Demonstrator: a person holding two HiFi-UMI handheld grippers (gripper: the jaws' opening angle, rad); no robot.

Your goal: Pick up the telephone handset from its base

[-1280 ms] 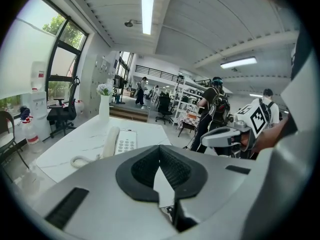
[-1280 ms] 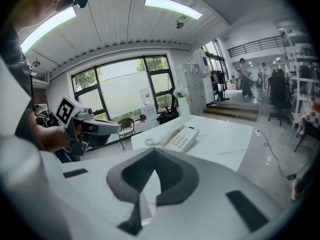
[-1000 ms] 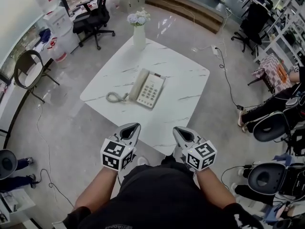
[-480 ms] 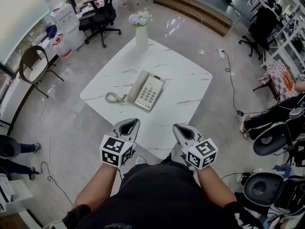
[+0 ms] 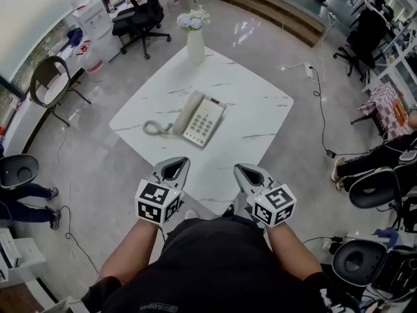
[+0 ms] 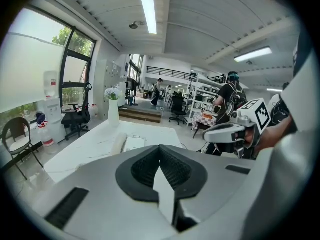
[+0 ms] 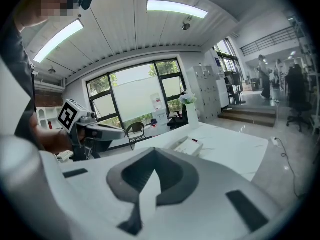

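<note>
A cream telephone sits in the middle of the white marble table. Its handset rests on the left side of the base, and a coiled cord trails off to the left. My left gripper and right gripper hover side by side over the table's near corner, well short of the phone. Both are shut and hold nothing. The left gripper view shows the handset beyond the shut jaws. In the right gripper view the telephone lies ahead.
A white vase of flowers stands at the table's far corner. A black office chair and a folding chair stand on the floor to the left. Cables run over the floor on the right, near seated people.
Both grippers have edged a little forward towards the table, still shut. The telephone and handset have not moved.
</note>
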